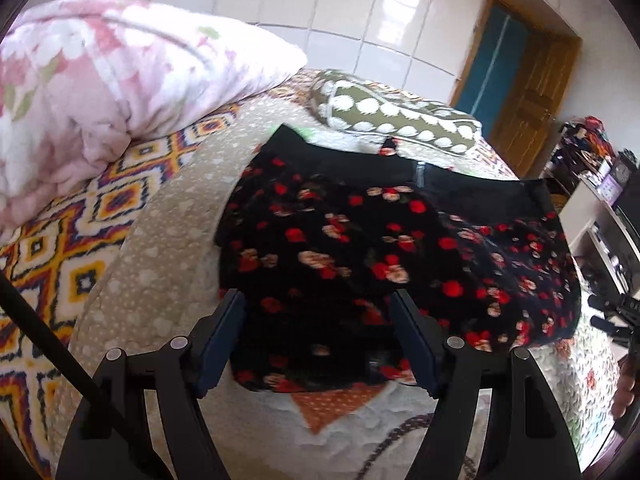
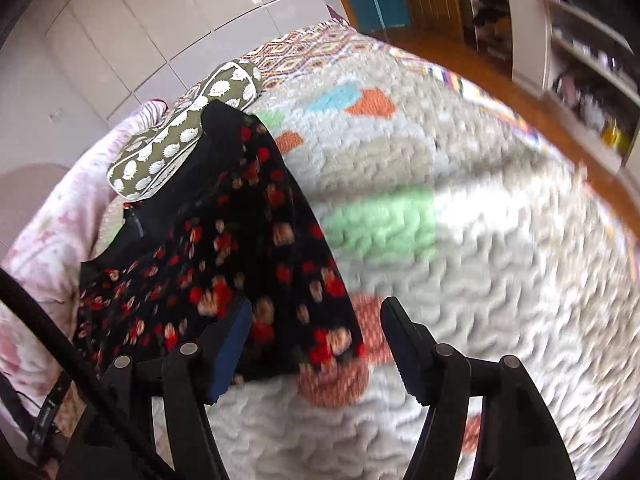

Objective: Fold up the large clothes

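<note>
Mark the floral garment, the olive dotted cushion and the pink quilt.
floral garment [image 1: 340, 240], left wrist view, middle of the fabric.
olive dotted cushion [image 1: 400, 120], left wrist view, its top face.
pink quilt [image 1: 100, 80], left wrist view, upper folded bulk.

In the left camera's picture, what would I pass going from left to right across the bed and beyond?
Pink floral quilt → black flowered garment → white shelf unit at the right edge. The polka-dot cushion lies behind the garment, so I left it out.

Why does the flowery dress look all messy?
The dress lies partly folded on the bed, its near part doubled over unevenly and its hem crooked. It touches the dotted pillow. Nothing looks torn or spilled.
</note>
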### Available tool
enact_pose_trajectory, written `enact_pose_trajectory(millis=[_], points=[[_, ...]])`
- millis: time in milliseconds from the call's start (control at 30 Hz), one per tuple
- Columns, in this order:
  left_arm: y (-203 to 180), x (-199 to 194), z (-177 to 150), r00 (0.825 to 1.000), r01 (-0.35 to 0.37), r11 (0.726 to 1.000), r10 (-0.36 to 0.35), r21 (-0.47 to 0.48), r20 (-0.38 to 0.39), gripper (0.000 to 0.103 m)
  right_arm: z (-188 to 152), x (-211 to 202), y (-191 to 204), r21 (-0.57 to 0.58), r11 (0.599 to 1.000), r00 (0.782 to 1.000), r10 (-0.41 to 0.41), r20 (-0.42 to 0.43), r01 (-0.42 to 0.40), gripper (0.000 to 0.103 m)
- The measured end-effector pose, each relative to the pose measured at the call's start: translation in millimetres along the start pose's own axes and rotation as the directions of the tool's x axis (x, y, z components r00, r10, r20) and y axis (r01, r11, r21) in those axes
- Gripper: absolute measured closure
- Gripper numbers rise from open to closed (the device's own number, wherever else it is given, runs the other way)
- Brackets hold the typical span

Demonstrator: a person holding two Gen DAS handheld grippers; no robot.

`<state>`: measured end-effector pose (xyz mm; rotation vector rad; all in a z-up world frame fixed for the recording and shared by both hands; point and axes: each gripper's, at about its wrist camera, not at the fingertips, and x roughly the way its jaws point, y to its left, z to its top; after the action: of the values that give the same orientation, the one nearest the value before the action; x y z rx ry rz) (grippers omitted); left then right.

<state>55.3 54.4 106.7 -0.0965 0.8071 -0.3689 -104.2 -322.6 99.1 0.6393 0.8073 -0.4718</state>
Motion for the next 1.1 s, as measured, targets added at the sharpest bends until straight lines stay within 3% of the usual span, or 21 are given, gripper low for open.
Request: enact_pose_trajectory(millis=[200,367,500,633,767,833,967,1100], points=[[-32.9,2.1,-9.1,1.000,0.003,0.996,-0.003,0.084,0.000,0.030,-43.0,9.2,-2.1,0.073,0.995,0.997,0.064,-0.034,-0.062,0.032],[-41.2,13.3,-14.9,0.999,0.014,0.996,-0.011,0.088,-0.036,0.030,-62.5,7.2,16.5,0.000,1.000,0.999,0.030,-0.023,-0.030,0.032],[-38.6,18.4,-16.7,0.999,0.006,0.996,-0.002,0.092,-0.043,0.030,-68.8,-15.6,56.0,-0.119,0.991,0.993,-0.045,0.110,0.058,0.032],[-34.4,19.4,-15.9,0.999,0.009,0.996,-0.005,0.090,-0.046,0.030,-65.4,-20.7,115.3,-0.258,0.963,0.980,-0.031,0.194,0.081,0.037],[-33.1,18.6,-16.4,0.999,0.013,0.996,-0.009,0.089,-0.046,0.030,-68.7,8.9,163.3,-0.369,0.928,0.989,-0.001,0.151,0.057,0.064],[-32.7,18.2,-16.8,0.999,0.015,0.996,-0.010,0.092,-0.048,0.030,-73.9,30.4,178.8,-0.393,0.919,0.995,0.013,0.101,0.028,0.065],[-32.3,16.9,-17.2,0.999,0.019,0.995,-0.014,0.097,-0.052,0.030,-85.5,71.1,184.5,-0.405,0.912,0.998,-0.047,0.046,0.061,0.065],[-32.1,17.1,-16.8,0.998,0.019,0.995,-0.014,0.095,-0.053,0.030,-88.2,80.2,178.5,-0.391,0.919,0.999,-0.043,0.032,0.052,0.065]])
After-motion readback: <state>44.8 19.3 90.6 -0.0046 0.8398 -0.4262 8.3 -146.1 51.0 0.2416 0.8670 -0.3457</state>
